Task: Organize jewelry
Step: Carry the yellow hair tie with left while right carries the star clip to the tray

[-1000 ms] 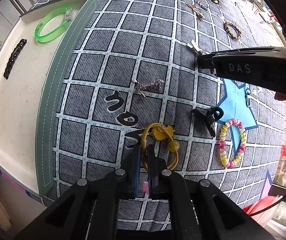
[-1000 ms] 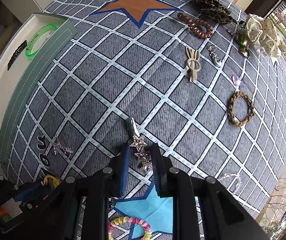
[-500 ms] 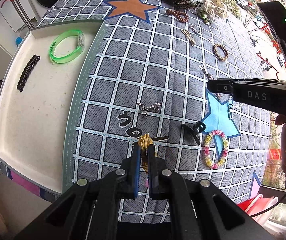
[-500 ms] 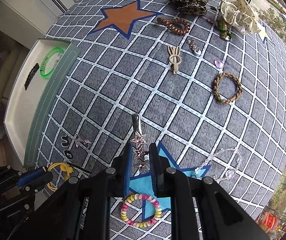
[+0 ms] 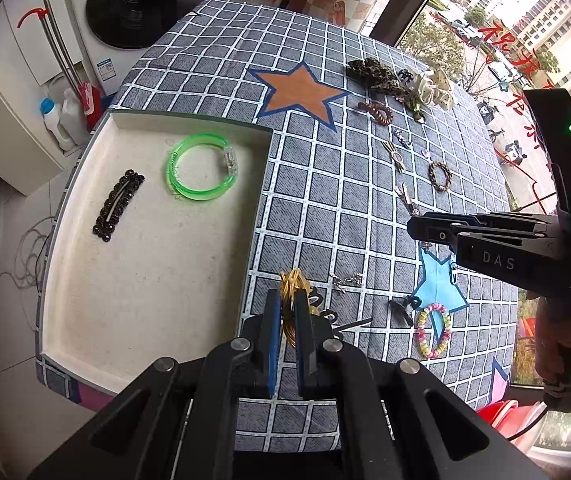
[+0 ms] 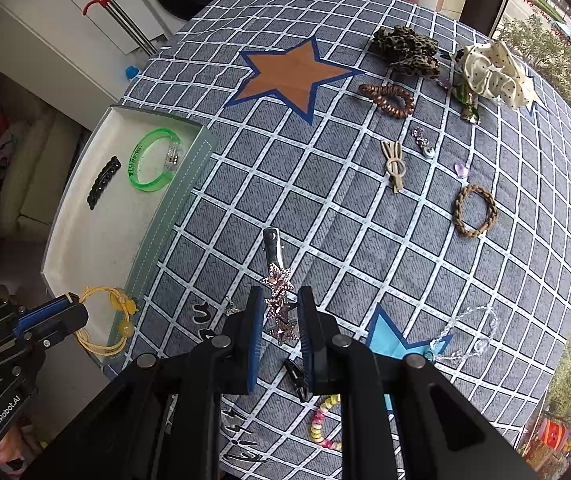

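A yellow elastic hair tie with bead charms (image 6: pixel 103 322) is gripped in the left claw (image 5: pixel 287 320) and held above the near edge of the shallow white tray (image 5: pixel 133 280). A pink rhinestone star hair clip (image 6: pixel 279 292) is pinched in the right claw (image 6: pixel 281 332) over the grey checked counter (image 6: pixel 325 208). A translucent green bangle (image 5: pixel 201 166) and a black beaded barrette (image 5: pixel 118 207) are seen lying apart in the tray.

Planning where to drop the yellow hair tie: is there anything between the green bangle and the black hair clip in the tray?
Nothing: both wrist views show only bare tray lining between the green bangle and the black hair clip.
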A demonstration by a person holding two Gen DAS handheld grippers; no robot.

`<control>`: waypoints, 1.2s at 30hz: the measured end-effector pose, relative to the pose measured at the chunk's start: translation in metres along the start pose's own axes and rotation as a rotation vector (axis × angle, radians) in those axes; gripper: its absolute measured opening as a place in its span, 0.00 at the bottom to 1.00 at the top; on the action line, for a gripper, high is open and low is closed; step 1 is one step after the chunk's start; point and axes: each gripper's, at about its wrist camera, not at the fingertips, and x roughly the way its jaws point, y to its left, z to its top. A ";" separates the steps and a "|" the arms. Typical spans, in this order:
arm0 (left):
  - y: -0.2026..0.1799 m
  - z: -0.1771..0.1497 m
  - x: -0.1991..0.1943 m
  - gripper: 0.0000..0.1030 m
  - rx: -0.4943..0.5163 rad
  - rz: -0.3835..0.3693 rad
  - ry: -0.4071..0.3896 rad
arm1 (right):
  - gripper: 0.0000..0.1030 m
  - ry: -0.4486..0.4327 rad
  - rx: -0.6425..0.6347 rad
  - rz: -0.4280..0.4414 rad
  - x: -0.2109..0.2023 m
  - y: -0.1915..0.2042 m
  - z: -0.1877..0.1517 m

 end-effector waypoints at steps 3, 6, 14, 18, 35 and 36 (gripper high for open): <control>0.029 0.007 -0.005 0.12 -0.009 -0.004 -0.007 | 0.18 -0.009 -0.017 0.006 0.002 0.029 0.013; 0.057 0.011 -0.003 0.12 -0.028 -0.003 -0.007 | 0.18 -0.010 -0.042 0.019 0.009 0.060 0.026; 0.124 0.010 0.027 0.12 -0.110 0.006 0.014 | 0.18 0.023 -0.118 0.053 0.044 0.135 0.067; 0.148 0.009 0.048 0.12 -0.147 0.035 0.029 | 0.18 0.031 -0.167 0.048 0.067 0.165 0.094; 0.151 0.000 0.086 0.13 -0.027 0.262 0.049 | 0.19 0.090 -0.188 0.006 0.146 0.202 0.147; 0.149 0.000 0.086 0.12 -0.025 0.268 0.051 | 0.19 0.090 -0.194 0.000 0.146 0.203 0.148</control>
